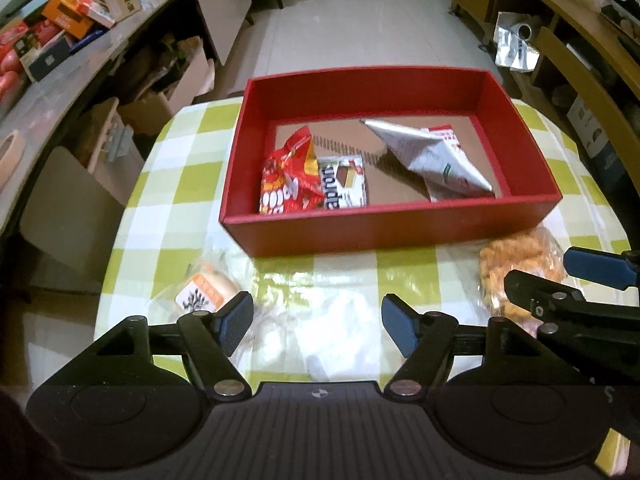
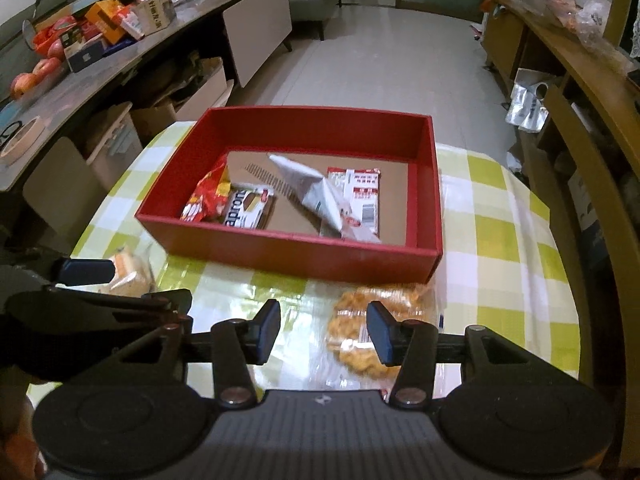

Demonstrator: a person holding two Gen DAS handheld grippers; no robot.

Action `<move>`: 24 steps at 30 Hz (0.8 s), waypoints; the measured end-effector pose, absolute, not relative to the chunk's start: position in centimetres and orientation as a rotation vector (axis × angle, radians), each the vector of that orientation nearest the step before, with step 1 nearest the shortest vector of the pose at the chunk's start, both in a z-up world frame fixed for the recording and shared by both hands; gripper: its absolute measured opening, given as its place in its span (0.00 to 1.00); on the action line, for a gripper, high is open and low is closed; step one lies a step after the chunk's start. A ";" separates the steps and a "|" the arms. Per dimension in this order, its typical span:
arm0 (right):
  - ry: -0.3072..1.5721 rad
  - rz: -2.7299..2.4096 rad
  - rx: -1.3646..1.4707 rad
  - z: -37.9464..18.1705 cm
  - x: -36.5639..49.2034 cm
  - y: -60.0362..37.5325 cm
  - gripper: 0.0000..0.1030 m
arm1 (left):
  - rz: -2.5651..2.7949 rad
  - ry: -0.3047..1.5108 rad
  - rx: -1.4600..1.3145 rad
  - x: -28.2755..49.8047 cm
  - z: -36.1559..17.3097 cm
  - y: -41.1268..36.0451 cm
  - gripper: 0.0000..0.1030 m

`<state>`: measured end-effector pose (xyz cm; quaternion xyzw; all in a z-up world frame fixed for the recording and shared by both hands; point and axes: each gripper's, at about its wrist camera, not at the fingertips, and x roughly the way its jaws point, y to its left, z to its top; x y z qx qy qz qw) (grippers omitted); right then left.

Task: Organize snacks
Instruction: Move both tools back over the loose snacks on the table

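A red box (image 1: 384, 232) (image 2: 304, 256) stands on the checked table. In it lie a red snack bag (image 1: 290, 180) (image 2: 206, 196), a small white-and-brown packet (image 1: 344, 184) (image 2: 250, 210) and a silver-white bag (image 1: 432, 156) (image 2: 320, 192). My left gripper (image 1: 318, 326) is open above a clear wrapped snack (image 1: 340, 320). A wrapped bread with an orange label (image 1: 208, 290) (image 2: 128, 276) lies to its left. My right gripper (image 2: 324, 334) is open, its right finger over a clear bag of orange fried snacks (image 2: 360, 332) (image 1: 516, 268).
A long counter (image 1: 60, 80) (image 2: 80, 80) with boxes and apples runs along the left. Cardboard boxes (image 1: 160, 108) and a chair (image 1: 68, 208) stand below it. A wooden shelf (image 2: 580, 100) lines the right. The table edge (image 1: 132, 200) curves close on the left.
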<state>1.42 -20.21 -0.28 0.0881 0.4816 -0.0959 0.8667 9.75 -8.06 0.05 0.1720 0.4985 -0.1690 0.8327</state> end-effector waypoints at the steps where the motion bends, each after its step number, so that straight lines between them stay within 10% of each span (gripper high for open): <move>1: 1.012 -0.197 0.184 -0.3 1.1 -20.0 0.52 | -0.359 1.060 0.369 9.5 0.0 -7.9 0.75; 24: 1.081 -0.090 0.123 -1.8 -5.9 -14.5 0.53 | -0.289 1.274 0.365 4.0 -4.9 -0.9 0.79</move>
